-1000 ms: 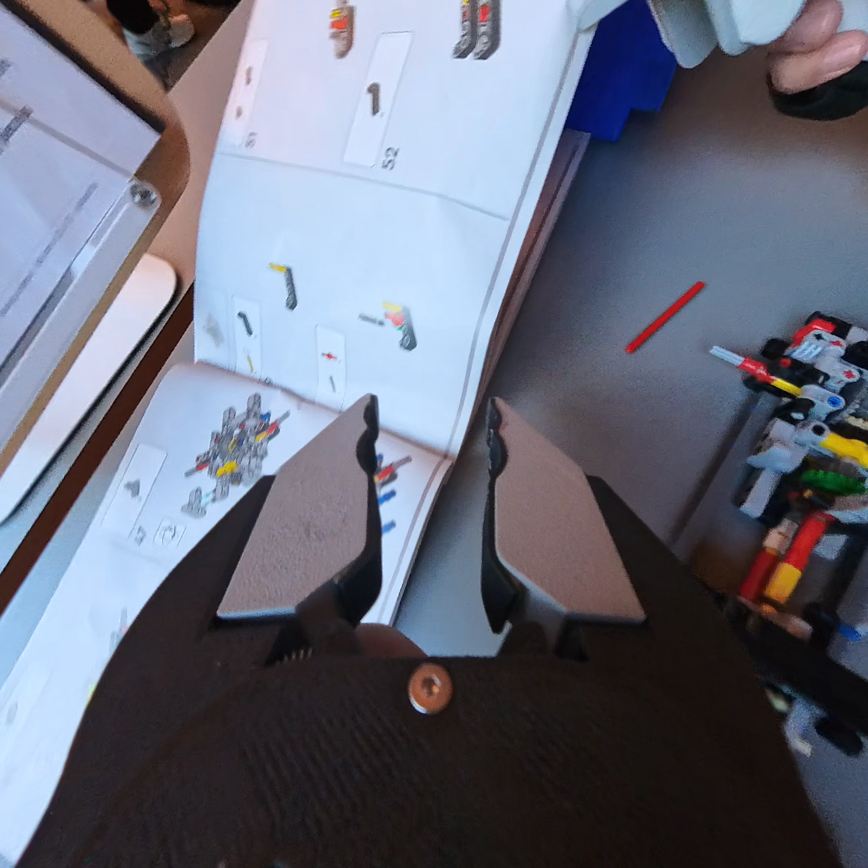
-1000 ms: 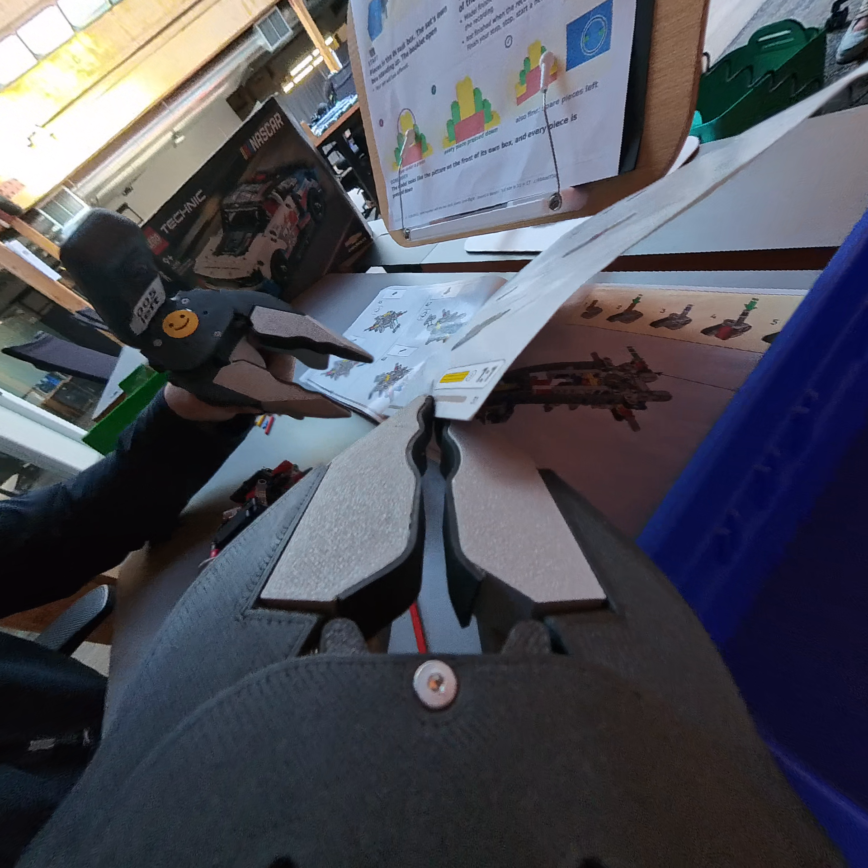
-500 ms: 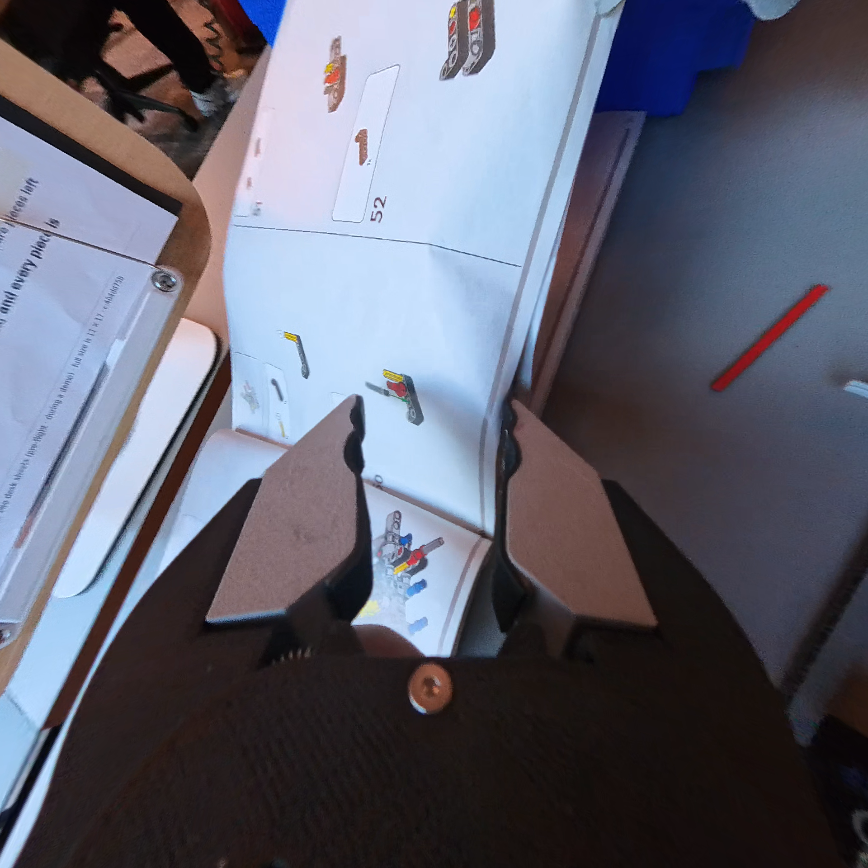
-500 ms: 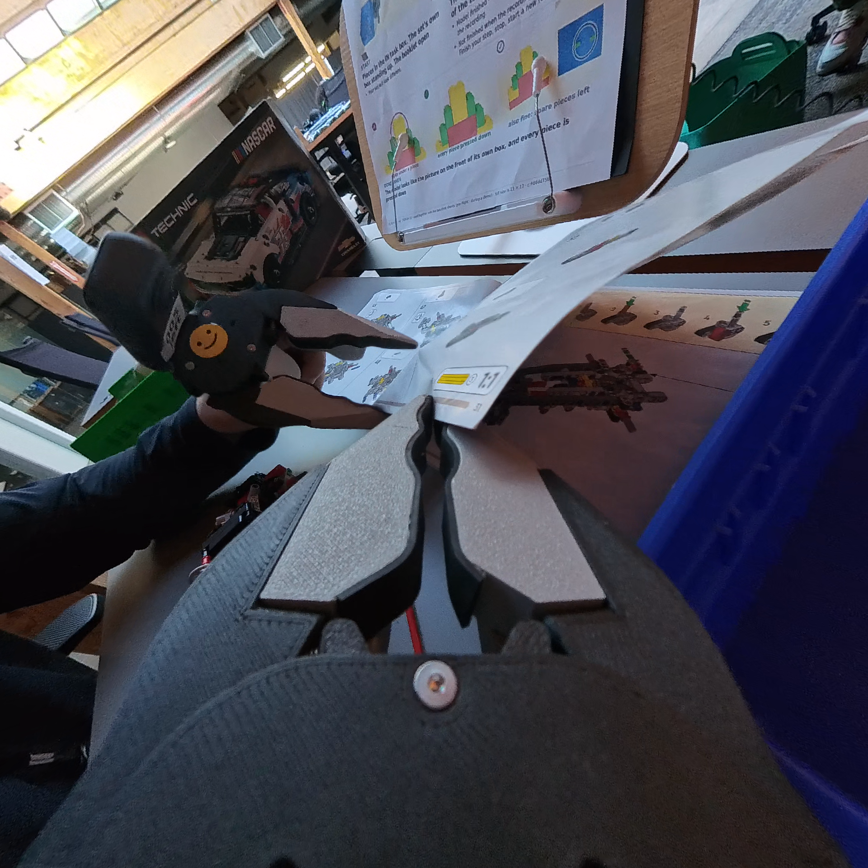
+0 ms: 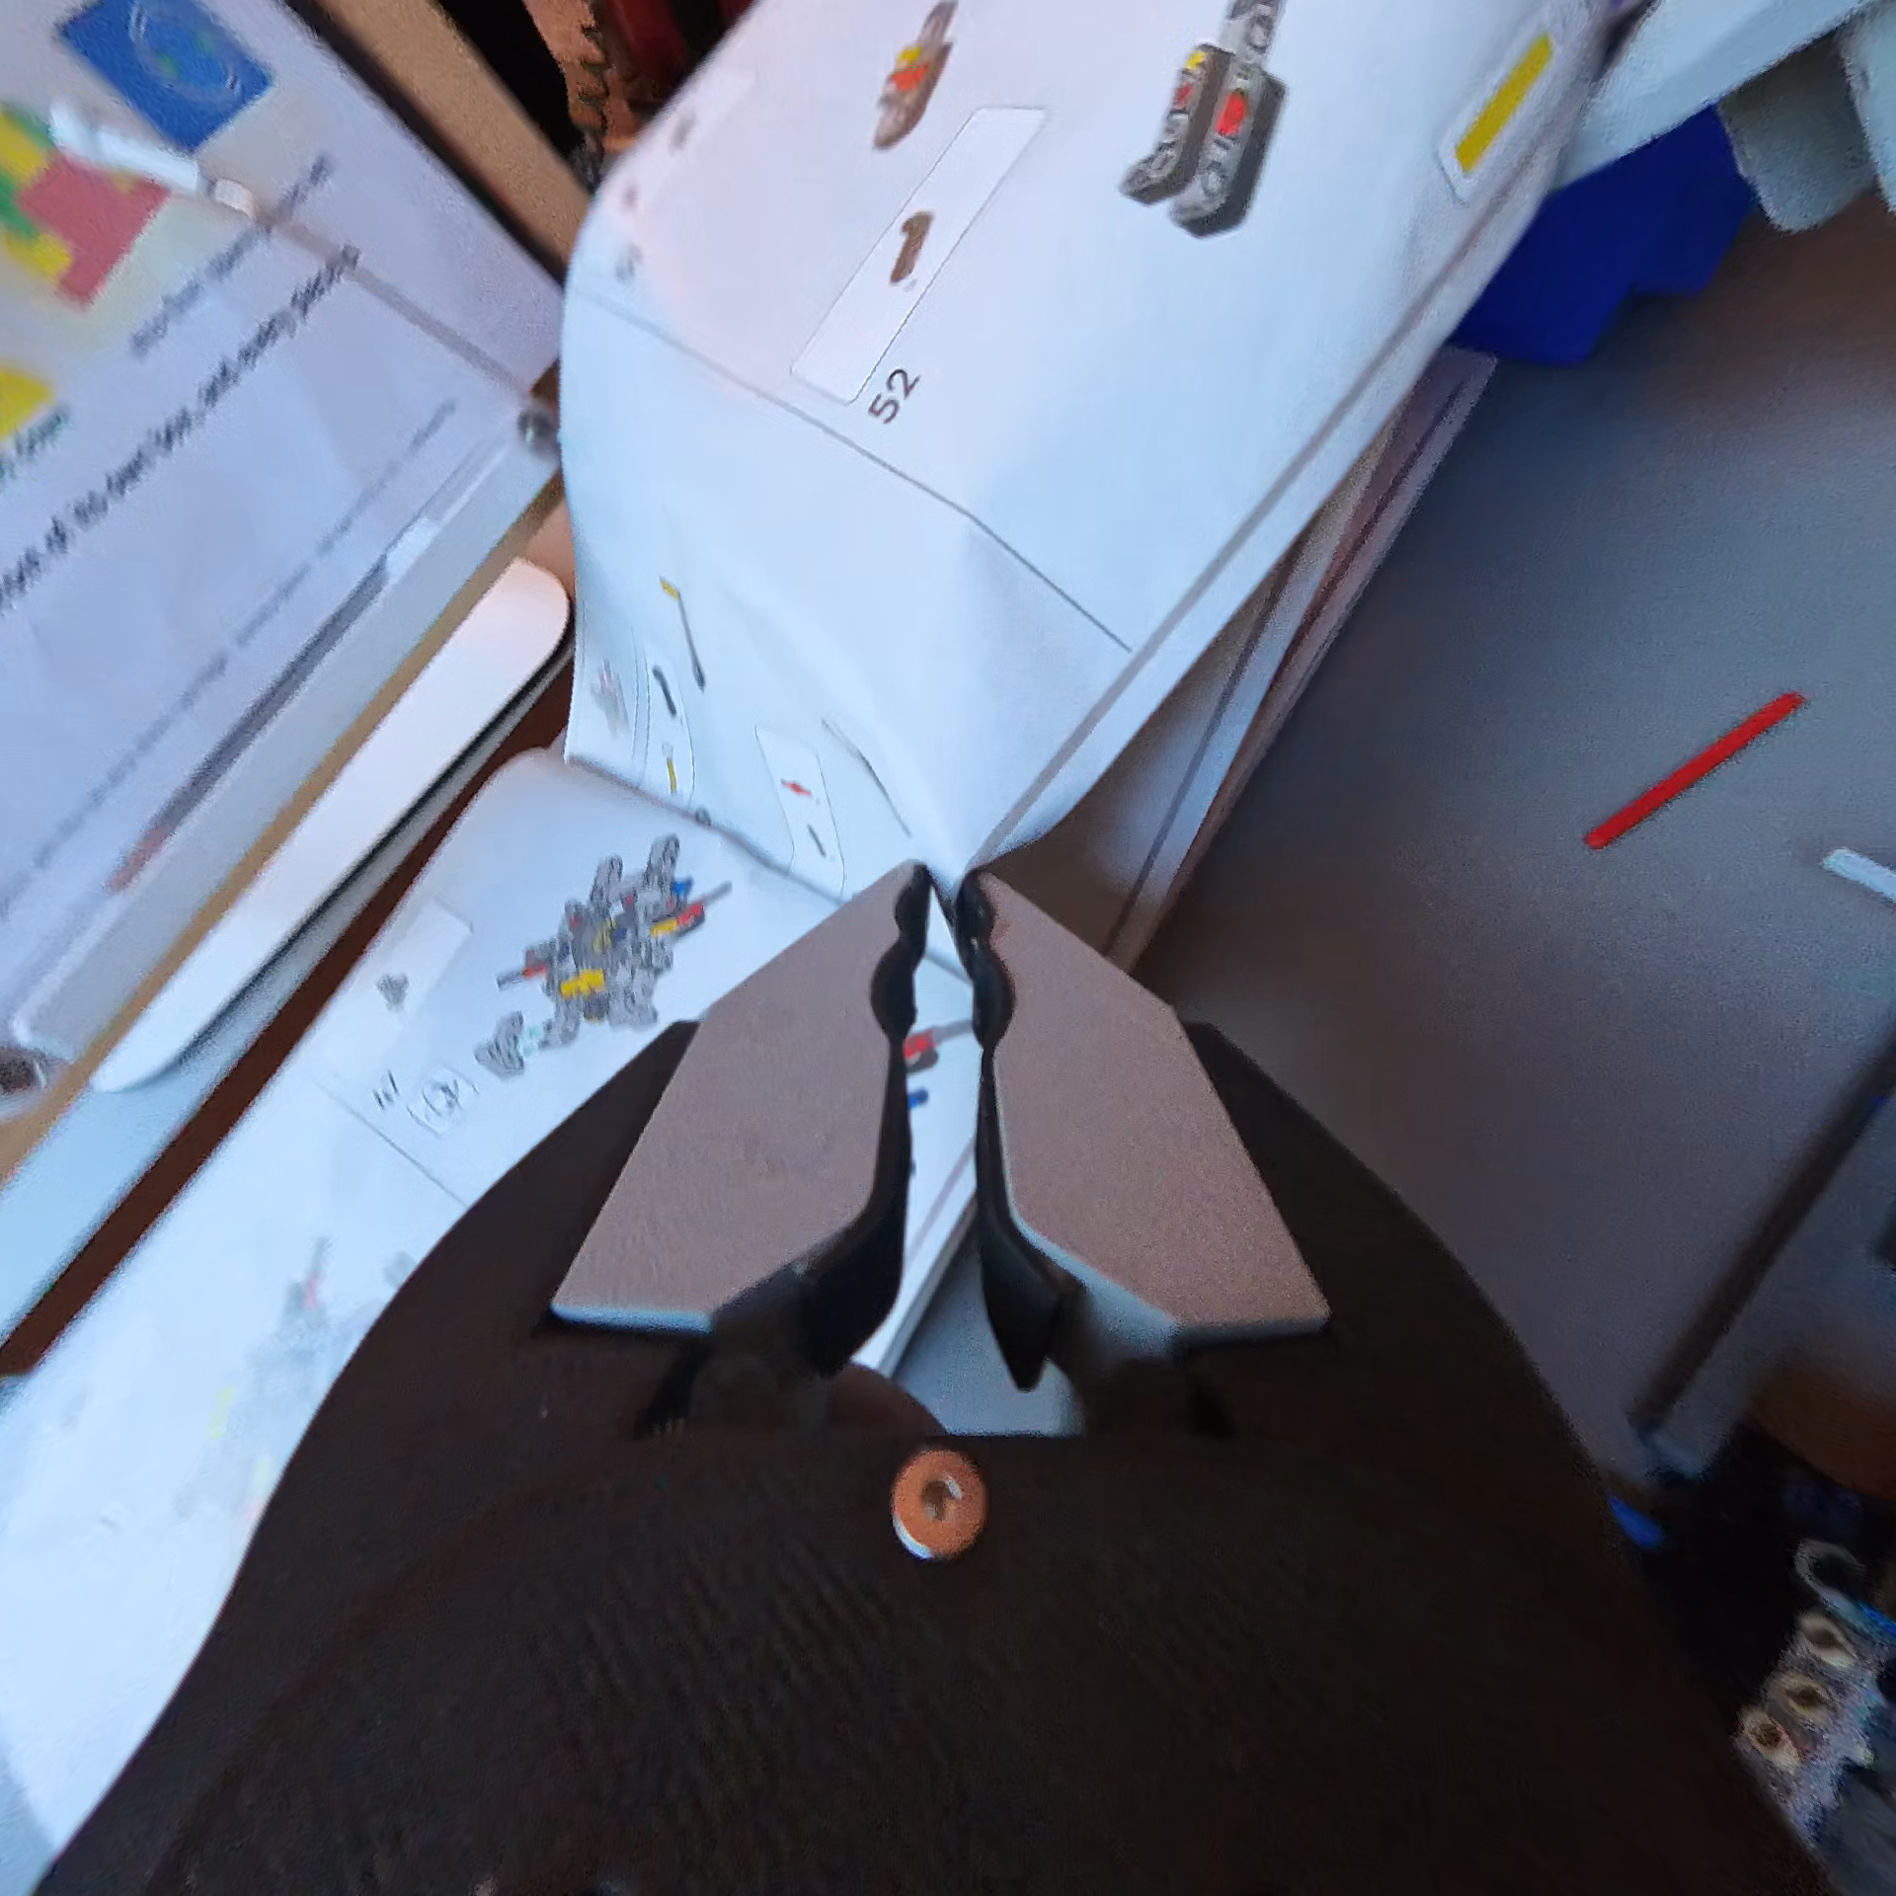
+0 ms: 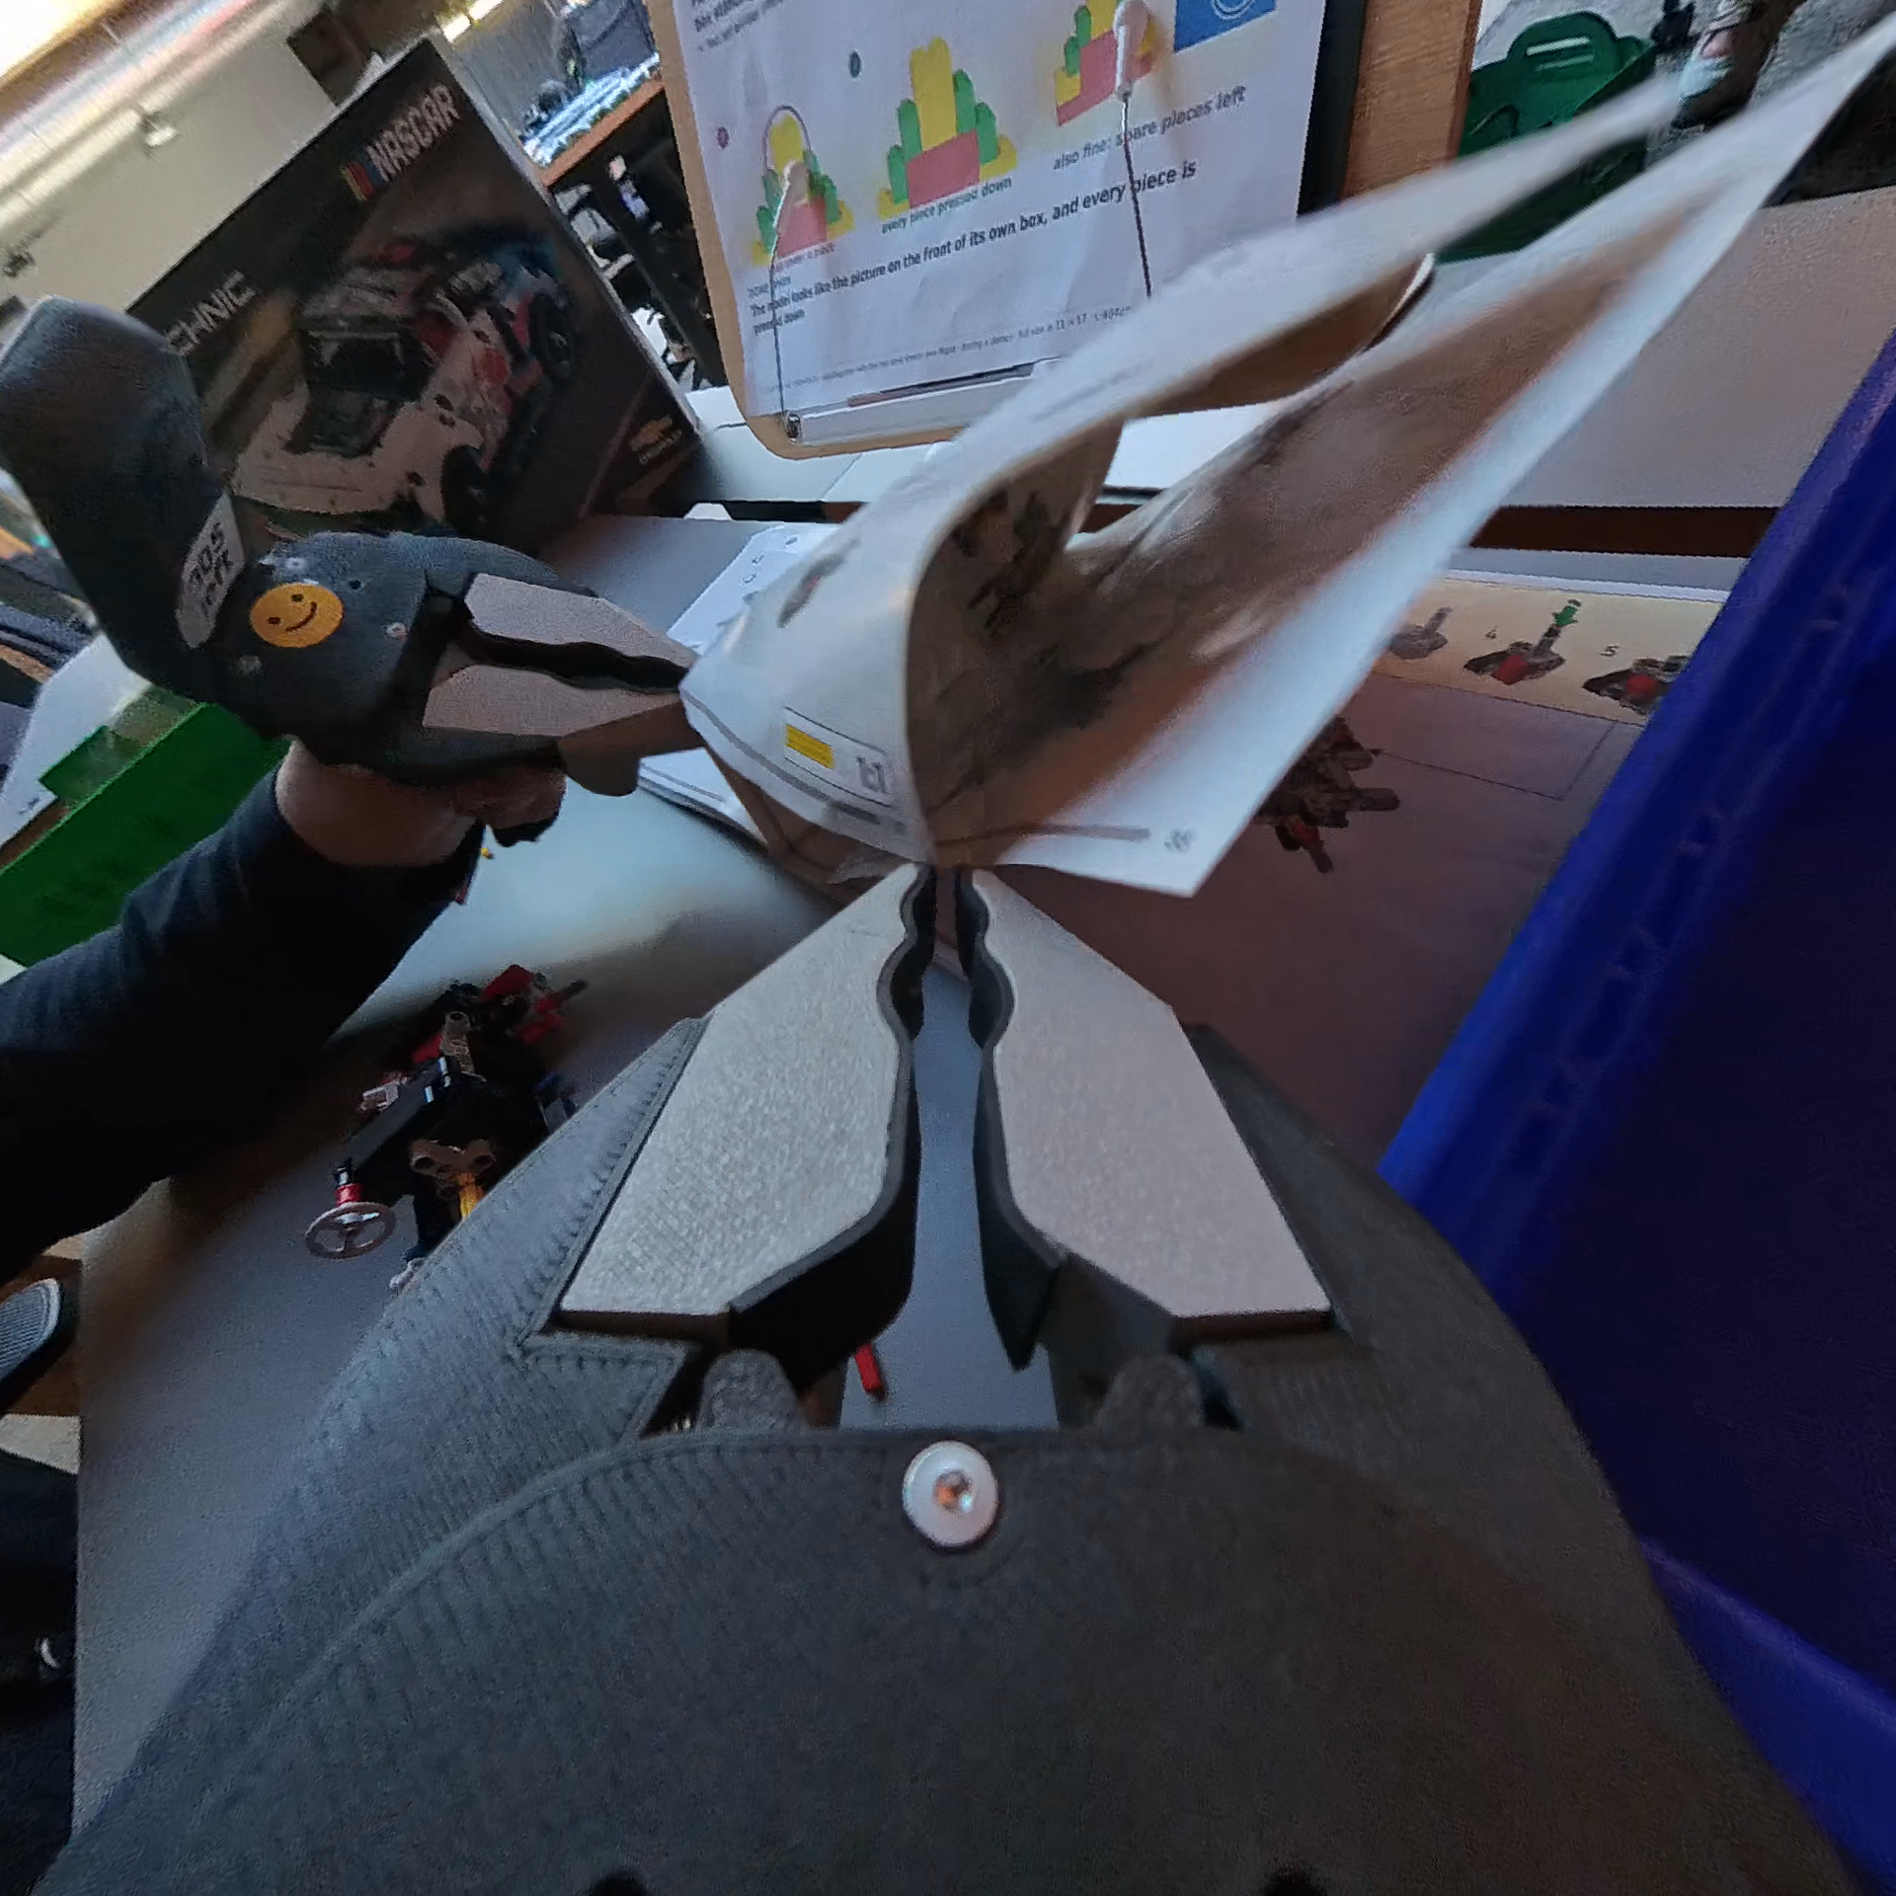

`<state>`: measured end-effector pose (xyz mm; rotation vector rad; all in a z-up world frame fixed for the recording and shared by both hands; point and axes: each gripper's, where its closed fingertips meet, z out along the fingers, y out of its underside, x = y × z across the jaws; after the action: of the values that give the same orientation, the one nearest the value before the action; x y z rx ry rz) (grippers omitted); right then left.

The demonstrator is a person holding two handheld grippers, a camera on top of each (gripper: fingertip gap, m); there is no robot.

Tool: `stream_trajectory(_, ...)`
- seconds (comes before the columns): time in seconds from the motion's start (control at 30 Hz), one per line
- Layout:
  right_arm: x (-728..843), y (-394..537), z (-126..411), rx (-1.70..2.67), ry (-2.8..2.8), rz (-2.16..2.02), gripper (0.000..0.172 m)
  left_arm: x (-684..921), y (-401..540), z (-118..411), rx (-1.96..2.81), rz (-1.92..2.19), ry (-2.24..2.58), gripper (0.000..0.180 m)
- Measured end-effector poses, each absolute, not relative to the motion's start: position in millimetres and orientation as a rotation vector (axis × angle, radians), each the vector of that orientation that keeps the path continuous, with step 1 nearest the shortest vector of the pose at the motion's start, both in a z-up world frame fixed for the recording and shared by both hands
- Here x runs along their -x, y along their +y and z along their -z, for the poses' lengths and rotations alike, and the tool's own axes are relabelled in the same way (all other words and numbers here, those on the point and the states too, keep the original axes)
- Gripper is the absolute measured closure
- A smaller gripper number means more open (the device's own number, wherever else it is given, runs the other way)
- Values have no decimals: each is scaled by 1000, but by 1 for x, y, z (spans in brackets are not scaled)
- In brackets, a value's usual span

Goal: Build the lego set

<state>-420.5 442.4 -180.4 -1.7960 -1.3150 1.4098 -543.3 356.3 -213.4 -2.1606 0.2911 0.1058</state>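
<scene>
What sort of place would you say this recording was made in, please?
Probably a workshop table set up for building brick models: an open instruction booklet, a half-built model on the grey table, a boxed car kit behind, and a blue bin.

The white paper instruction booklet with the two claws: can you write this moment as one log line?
left claw: shut on white paper booklet page | right claw: shut on same page's corner | page lifted, bent | thin red stick on grey table

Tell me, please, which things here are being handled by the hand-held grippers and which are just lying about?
Being handled:
- lifted booklet page, pinched by the left hand-held gripper and the right hand-held gripper
- instruction booklet, lying open

Lying about:
- red rod
- part-built brick model
- blue bin
- set box
- standing instruction board
</scene>
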Motion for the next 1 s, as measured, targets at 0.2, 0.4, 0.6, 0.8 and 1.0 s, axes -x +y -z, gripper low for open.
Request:
stream_trajectory(0.2,413,441,190,1851,-1372,-1324,172,566,321,229,2184,279,-83,180)
stream_trajectory(0.4,411,439,198,1885,-1398,-1311,172,585,280,251,2185,451,-298,180)
stream_trajectory(0.6,419,426,203,1852,-1476,-1312,165,595,264,241,2112,497,-352,176)
stream_trajectory(0.8,434,406,227,1811,-1653,-1115,156,581,266,196,1963,671,-277,105)
stream_trajectory(1.0,439,406,243,1782,-1709,-963,155,625,275,176,1825,592,-455,113)
